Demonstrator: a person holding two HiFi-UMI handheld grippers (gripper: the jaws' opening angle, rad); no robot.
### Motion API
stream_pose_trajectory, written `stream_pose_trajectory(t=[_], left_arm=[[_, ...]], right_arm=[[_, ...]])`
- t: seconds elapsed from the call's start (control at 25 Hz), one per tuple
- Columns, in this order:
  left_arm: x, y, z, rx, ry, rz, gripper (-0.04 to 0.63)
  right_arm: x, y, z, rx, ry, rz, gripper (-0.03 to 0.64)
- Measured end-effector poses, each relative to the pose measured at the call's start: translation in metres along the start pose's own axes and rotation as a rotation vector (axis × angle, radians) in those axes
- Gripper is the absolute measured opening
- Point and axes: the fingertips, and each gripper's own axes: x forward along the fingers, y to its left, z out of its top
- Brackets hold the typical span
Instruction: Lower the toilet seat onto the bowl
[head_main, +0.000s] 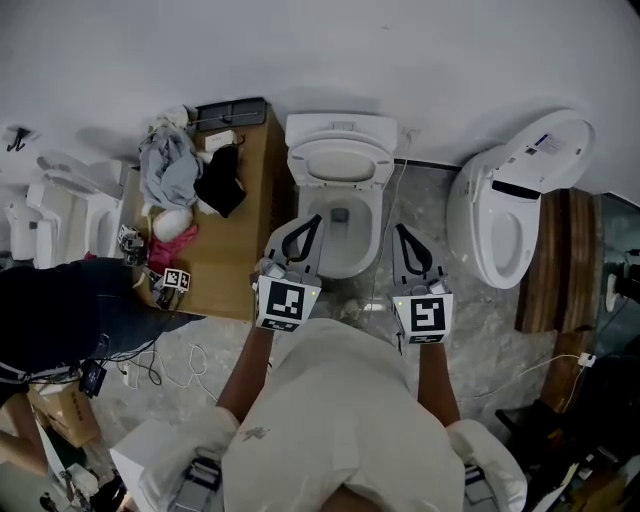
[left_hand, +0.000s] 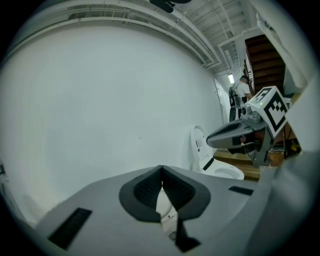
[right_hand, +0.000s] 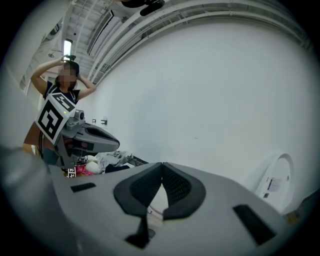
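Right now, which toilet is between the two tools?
The middle toilet beside the wooden table: its bowl lies between the left tool and right tool. The right-hand toilet stands apart.

White on the toilet, tan wood on the worktop, grey marbling across the floor, black-and-white squares topping the grey left hand-held gripper and right hand-held gripper.

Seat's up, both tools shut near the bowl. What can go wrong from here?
1. The left tool and right tool are shut, so they can only nudge the raised toilet seat; it may drop and slam onto the bowl.
2. The wooden table crowds the bowl's left side; the left tool might clip it.
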Motion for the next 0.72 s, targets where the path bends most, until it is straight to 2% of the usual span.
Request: stream_pose_trajectory(t=[0.28, 0.72], left_arm=[[0.048, 0.033, -0.018, -0.01, 0.031, -0.067, 0.015], [0.107, 0.069, -0.046, -0.042, 0.061, -0.151, 0.015]], right_arm=[[0.05, -0.012, -0.009, 0.02, 0.055, -0.051, 0.008], [0.119, -0.009, -0.029, 0.038, 0.131, -0.067, 0.008]])
